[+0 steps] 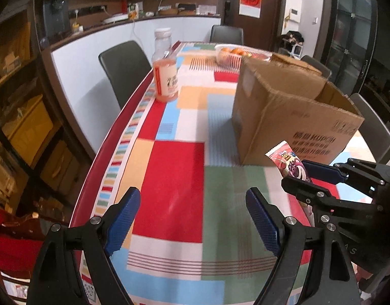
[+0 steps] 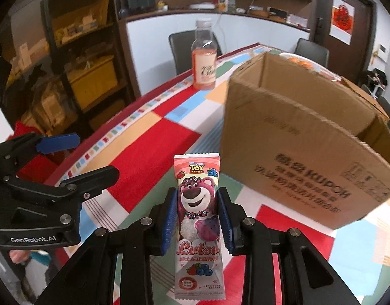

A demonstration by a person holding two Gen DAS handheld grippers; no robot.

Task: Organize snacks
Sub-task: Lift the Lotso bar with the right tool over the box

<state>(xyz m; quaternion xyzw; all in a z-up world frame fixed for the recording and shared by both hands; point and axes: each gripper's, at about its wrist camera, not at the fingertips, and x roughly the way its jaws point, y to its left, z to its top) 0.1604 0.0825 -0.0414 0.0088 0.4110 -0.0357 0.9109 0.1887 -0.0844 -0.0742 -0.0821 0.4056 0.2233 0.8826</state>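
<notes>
My right gripper [image 2: 197, 218] is shut on a pink Lotso snack packet [image 2: 197, 203] and holds it upright above the table, in front of the open cardboard box [image 2: 296, 132]. In the left wrist view the same packet [image 1: 289, 161] shows at the right, pinched in the right gripper [image 1: 306, 175], close to the box [image 1: 284, 117]. My left gripper [image 1: 192, 218] is open and empty over the colourful tablecloth [image 1: 177, 183]; it also shows at the left of the right wrist view [image 2: 80, 157].
A bottle of pink drink [image 1: 165, 68] stands near the table's left edge. A bowl of oranges [image 1: 235, 53] sits behind the box. Dark chairs [image 1: 123, 68] surround the table. Shelves [image 2: 88, 58] stand to the left.
</notes>
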